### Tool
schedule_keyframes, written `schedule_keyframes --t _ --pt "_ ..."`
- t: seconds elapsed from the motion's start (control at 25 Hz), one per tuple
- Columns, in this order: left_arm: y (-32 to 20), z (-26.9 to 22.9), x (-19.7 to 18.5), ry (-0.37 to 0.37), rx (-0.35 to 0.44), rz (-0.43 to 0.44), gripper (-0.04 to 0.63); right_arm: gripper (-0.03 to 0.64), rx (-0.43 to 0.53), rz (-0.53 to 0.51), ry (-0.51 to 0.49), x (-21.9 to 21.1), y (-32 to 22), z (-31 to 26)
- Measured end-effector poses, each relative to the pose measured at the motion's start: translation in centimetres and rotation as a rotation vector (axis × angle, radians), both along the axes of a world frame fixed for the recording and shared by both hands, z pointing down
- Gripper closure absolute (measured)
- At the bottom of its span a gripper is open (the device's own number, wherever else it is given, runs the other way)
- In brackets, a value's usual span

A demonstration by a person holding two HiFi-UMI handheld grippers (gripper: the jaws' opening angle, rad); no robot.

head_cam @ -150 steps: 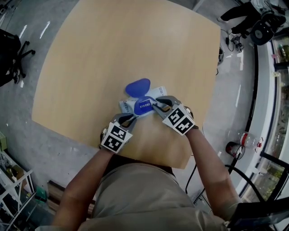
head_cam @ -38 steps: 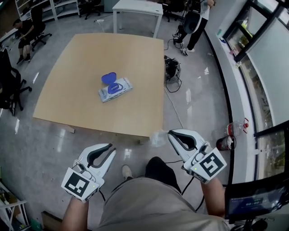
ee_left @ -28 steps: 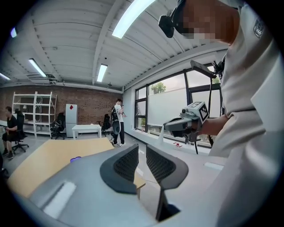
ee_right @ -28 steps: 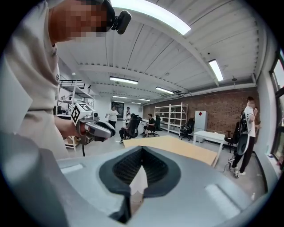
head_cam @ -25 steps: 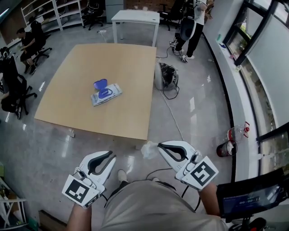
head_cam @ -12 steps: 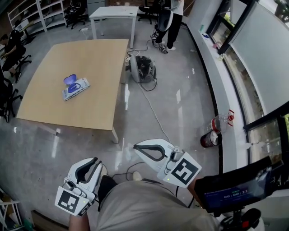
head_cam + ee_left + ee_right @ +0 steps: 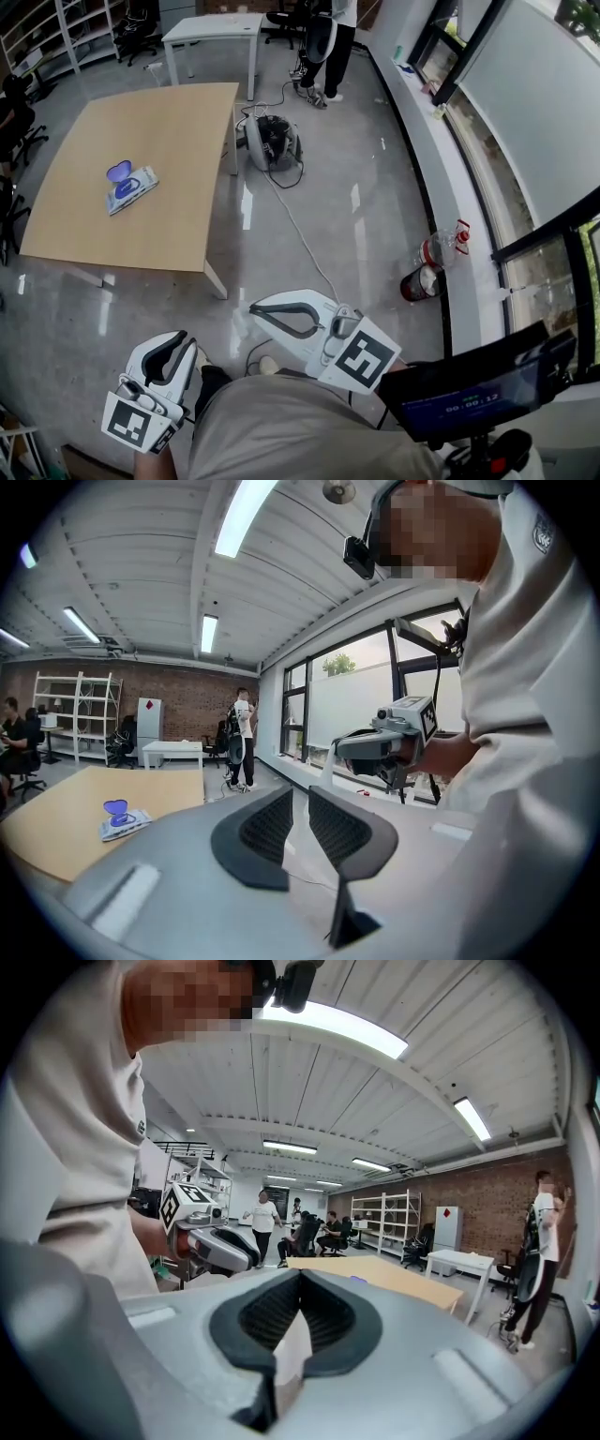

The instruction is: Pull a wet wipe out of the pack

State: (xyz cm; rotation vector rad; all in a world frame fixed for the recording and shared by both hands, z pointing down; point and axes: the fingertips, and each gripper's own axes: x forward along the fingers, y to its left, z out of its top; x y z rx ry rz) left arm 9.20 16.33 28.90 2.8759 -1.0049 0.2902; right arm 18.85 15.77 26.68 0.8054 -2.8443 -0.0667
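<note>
The wet wipe pack (image 7: 129,187) lies on the wooden table (image 7: 159,225) far off at the left, its blue lid (image 7: 119,172) flipped open. Both grippers hang over the floor, well away from it. My right gripper (image 7: 255,315) is shut on a white wet wipe (image 7: 292,1354), which sticks out between its pads. In the left gripper view the wipe (image 7: 326,763) dangles from the right gripper (image 7: 375,747). My left gripper (image 7: 180,337) holds nothing, and a narrow gap shows between its fingertips (image 7: 289,794). The pack (image 7: 124,822) is small in that view.
A dark round machine (image 7: 272,142) with a cable sits on the floor beside the table. A person (image 7: 328,37) stands near a white table (image 7: 211,28). Bottles (image 7: 436,251) stand by the window ledge. A screen (image 7: 459,398) is at lower right.
The view has swung away from the table, leaving the pack further left and smaller. Both grippers dropped lower in view. The right gripper still carries the wipe.
</note>
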Motion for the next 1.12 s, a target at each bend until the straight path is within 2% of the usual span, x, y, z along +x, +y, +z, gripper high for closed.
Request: schedule_keyframes --t 0.28,0.52,0.76,1.12 --pt "0.7 -0.8 0.6 0.002 0.026 0.011 0.534 0.615 0.017 -0.01 -0.001 0.1 0.9 -0.6" --pt "1.1 -0.5 0.2 -0.007 0.024 -0.005 0.534 0.615 0.036 -0.041 0.003 -0.3 1.2 -1.0" --pt "1.7 -0.4 -0.1 -0.016 0.021 -0.017 0.534 0.615 0.031 -0.041 -0.022 -0.3 1.9 -1.6" --pt "1.4 0.3 0.2 -0.019 0.014 -0.011 0.534 0.616 0.025 -0.032 -0.004 0.3 1.9 -1.0"
